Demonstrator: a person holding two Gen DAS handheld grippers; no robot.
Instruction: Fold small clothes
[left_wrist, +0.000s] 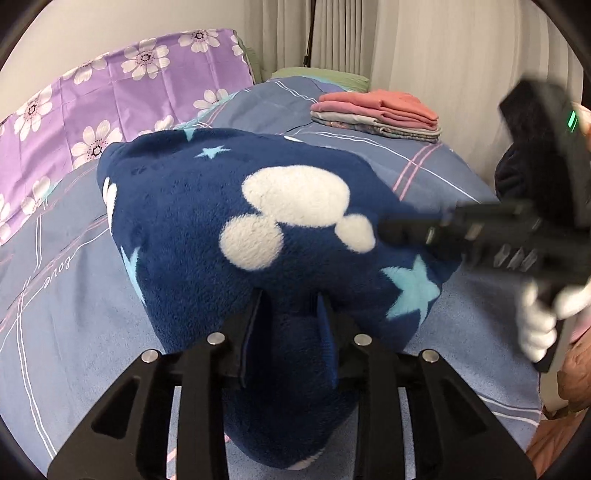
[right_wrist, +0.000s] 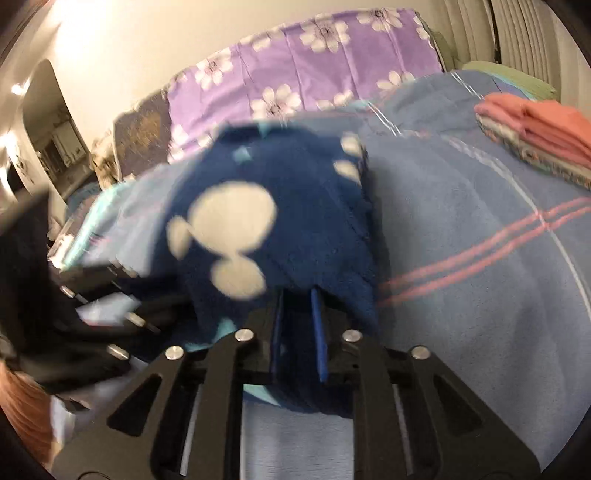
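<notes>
1. The left gripper (left_wrist: 291, 295) and right gripper (right_wrist: 298, 295) were each clamped on the fleece (left_wrist: 229, 229), held up over the bed (left_wrist: 74, 332).
2. Judged mid-fold: the next move called for laying it flat near the stack (left_wrist: 376, 114).
3. Blur hid the garment's type and its lower edge.

Bedroom in a home.
A bed (left_wrist: 424, 173) with a floral pillow (left_wrist: 122, 85) at ten o'clock; curtains (left_wrist: 424, 44) hung at one o'clock.
</notes>
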